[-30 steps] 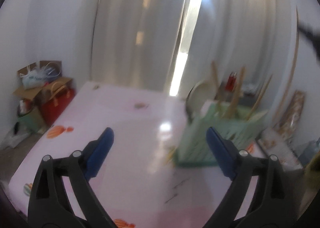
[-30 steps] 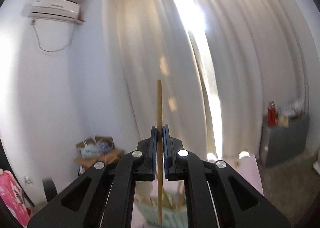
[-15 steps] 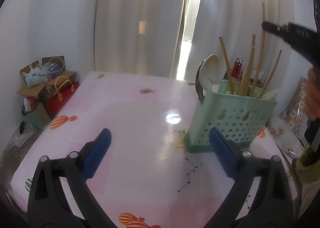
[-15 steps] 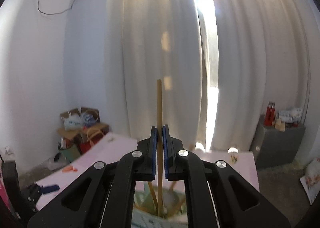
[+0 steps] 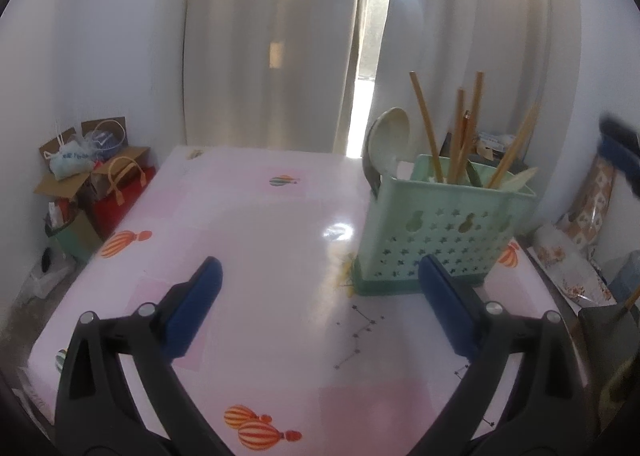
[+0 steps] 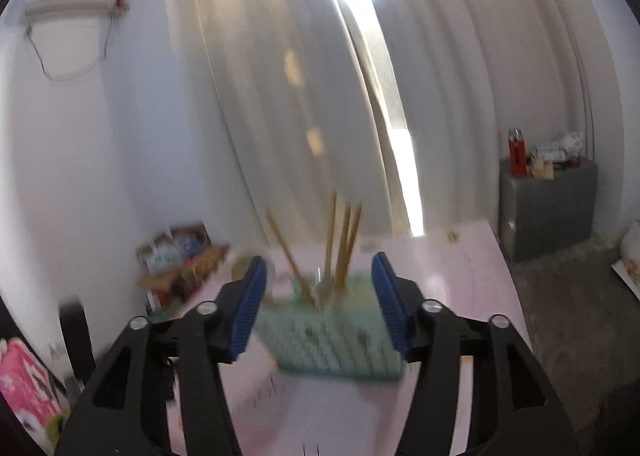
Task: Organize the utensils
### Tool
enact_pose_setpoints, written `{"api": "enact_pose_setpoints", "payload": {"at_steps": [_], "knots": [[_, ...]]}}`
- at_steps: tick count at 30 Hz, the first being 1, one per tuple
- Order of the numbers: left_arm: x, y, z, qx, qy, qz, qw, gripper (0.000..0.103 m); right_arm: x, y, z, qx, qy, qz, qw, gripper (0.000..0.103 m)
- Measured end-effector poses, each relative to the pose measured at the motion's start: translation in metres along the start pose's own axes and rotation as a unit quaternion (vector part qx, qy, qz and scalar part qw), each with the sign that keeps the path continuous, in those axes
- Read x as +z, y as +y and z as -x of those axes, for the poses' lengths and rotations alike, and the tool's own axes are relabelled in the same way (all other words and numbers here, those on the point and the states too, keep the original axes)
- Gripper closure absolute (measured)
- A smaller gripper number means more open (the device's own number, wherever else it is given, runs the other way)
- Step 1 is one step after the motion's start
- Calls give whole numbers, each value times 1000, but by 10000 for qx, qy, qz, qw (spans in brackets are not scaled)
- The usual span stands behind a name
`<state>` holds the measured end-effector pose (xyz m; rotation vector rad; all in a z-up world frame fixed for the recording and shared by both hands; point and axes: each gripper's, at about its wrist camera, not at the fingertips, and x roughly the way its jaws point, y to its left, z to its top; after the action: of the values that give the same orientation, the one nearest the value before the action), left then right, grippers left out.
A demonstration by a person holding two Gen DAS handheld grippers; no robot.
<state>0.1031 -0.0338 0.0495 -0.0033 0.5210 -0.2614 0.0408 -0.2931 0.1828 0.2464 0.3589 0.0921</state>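
A mint-green perforated utensil holder stands on the pink table, right of centre in the left wrist view. Several wooden chopsticks and a pale spoon stick up out of it. My left gripper hovers open over the table with nothing between its blue pads. In the blurred right wrist view the holder lies just beyond my right gripper, whose jaws are opening with nothing between them. The chopsticks rise from the holder ahead of it.
Cardboard boxes and a red bag sit on the floor off the table's far left corner. A grey cabinet with a red bottle stands by the curtains. Patterned items lie off the table's right edge.
My right gripper let go of the wooden chopstick it held, opened wide and dropped lower toward the holder. The chopstick now stands in the holder. The left gripper shifted slightly and stayed open.
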Motion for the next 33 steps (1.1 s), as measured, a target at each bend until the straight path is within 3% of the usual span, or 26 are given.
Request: {"api": "enact_pose_setpoints", "payload": {"at_steps": [4,7,11,18,33], "knots": [[0,-9,9,316,72,-37,9995,9,-35,19,-6,-770,670,458,9937,30],[1,-13,15,554,137,-1,9984,9,-61,32,-18,-1459,1181,739,9794,21],[5,-20,22,1144,91,-144,9933,9,-71,39,-25,-1858,1329,924,9692,15],[13,-10,28,1603,80,170,9869,9,-58,34,-20,-2212,1177,741,9653,11],[11,-10,18,1651,342,114,9856,9,-60,12,-15,-2520,1247,483,9584,10]]}}
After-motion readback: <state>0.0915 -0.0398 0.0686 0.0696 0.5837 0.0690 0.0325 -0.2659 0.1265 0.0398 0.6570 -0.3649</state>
